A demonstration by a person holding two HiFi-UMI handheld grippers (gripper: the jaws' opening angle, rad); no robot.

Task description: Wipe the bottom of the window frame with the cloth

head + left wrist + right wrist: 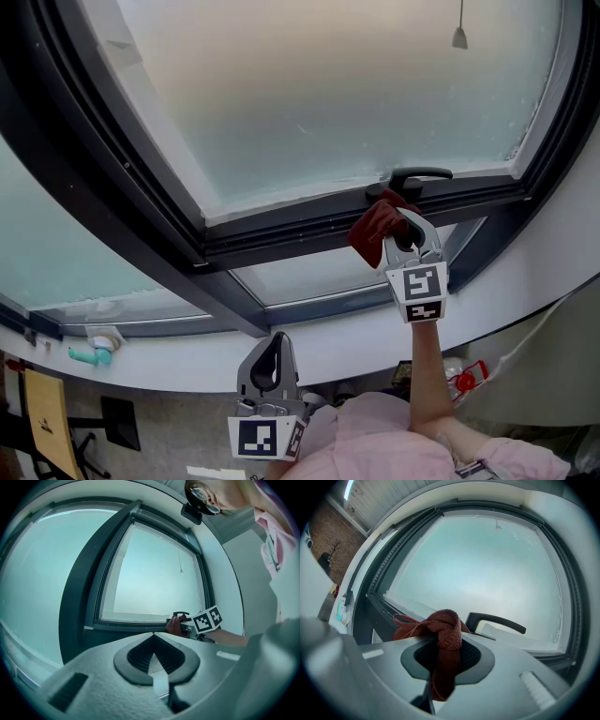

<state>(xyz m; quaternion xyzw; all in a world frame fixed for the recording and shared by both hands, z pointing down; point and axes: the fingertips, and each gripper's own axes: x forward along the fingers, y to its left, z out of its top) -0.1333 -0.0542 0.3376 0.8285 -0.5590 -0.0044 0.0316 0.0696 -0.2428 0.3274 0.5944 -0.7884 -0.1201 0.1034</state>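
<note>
Right gripper (401, 225): pinching cloth (373, 228) beside handle (420, 175). Left gripper (273, 359): pressed together, empty. I'd drag cloth flat along frame (281, 236).

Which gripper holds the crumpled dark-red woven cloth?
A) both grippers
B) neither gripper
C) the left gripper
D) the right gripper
D: the right gripper is shut on the crumpled dark-red woven cloth by the black window handle; the left gripper is shut, empty.
</note>
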